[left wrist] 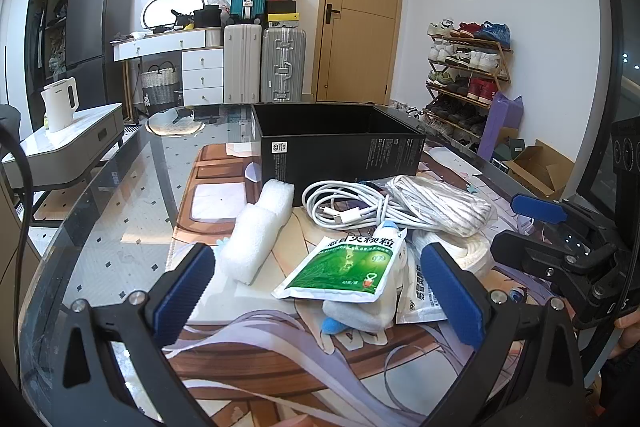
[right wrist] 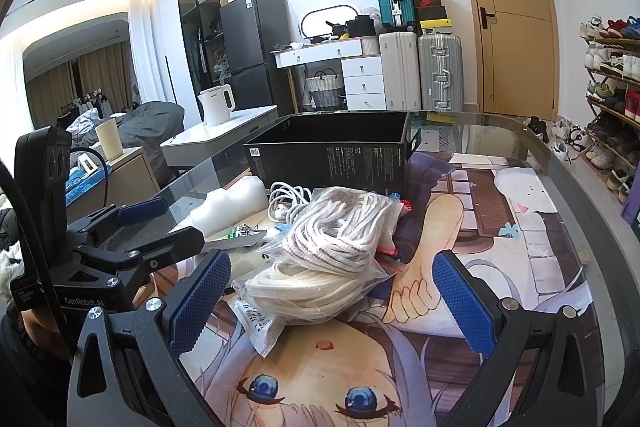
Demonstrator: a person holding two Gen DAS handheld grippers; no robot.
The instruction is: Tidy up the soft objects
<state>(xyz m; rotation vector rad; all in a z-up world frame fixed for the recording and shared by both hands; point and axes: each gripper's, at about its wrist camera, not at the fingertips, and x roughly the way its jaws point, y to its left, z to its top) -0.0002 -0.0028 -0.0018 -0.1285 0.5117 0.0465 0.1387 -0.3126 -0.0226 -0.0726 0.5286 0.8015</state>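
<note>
An open black box (left wrist: pixel 340 155) stands at the back of the printed mat; it also shows in the right wrist view (right wrist: pixel 332 155). In front lie a white foam roll (left wrist: pixel 256 231), a coiled white cable (left wrist: pixel 344 205), bagged white rope (left wrist: pixel 440 205), a green sachet (left wrist: pixel 344 265) on a small plush toy (left wrist: pixel 360 311), and a second white sachet (left wrist: pixel 424 301). My left gripper (left wrist: pixel 320 291) is open and empty around the sachet and plush. My right gripper (right wrist: pixel 332 301) is open and empty around two rope bags (right wrist: pixel 320 255).
The glass table's edge (left wrist: pixel 132 163) curves at the left. A side table with a white kettle (left wrist: pixel 60 103) stands to the left. Suitcases (left wrist: pixel 264 63), a door and a shoe rack (left wrist: pixel 464 75) line the far wall. A cardboard box (left wrist: pixel 536 167) sits at the right.
</note>
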